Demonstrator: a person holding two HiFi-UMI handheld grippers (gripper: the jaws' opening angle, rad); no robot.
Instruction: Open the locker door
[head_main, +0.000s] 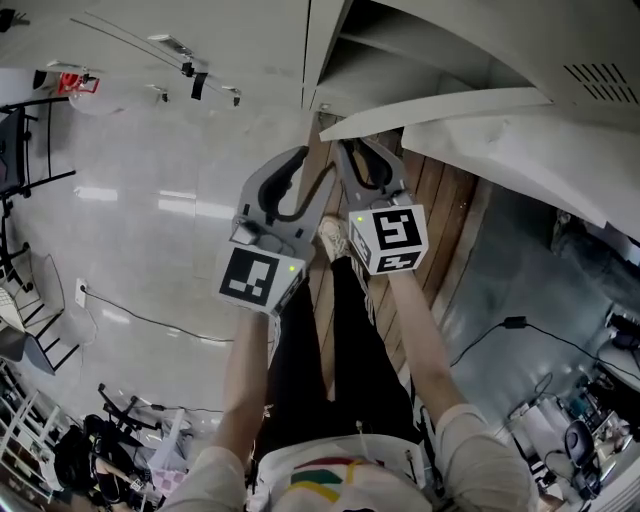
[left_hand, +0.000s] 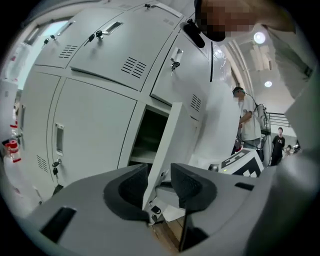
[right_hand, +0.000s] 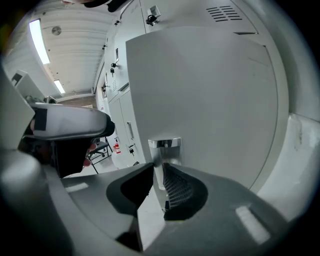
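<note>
Left gripper (left_hand: 159, 176) — we held its jaws apart, the edge of the half-open locker door (left_hand: 167, 135) standing loose between them. Right gripper (right_hand: 158, 175) — we clamped it on that door's edge, by the chrome latch plate (right_hand: 165, 144).

I can't make out anything inside the dark compartment (left_hand: 147, 132) behind the open pale grey metal locker door (left_hand: 167, 135); my right tool (right_hand: 157, 170) covers that door's lower part; the keys (left_hand: 174, 64) in the upper locks are too small to read.
</note>
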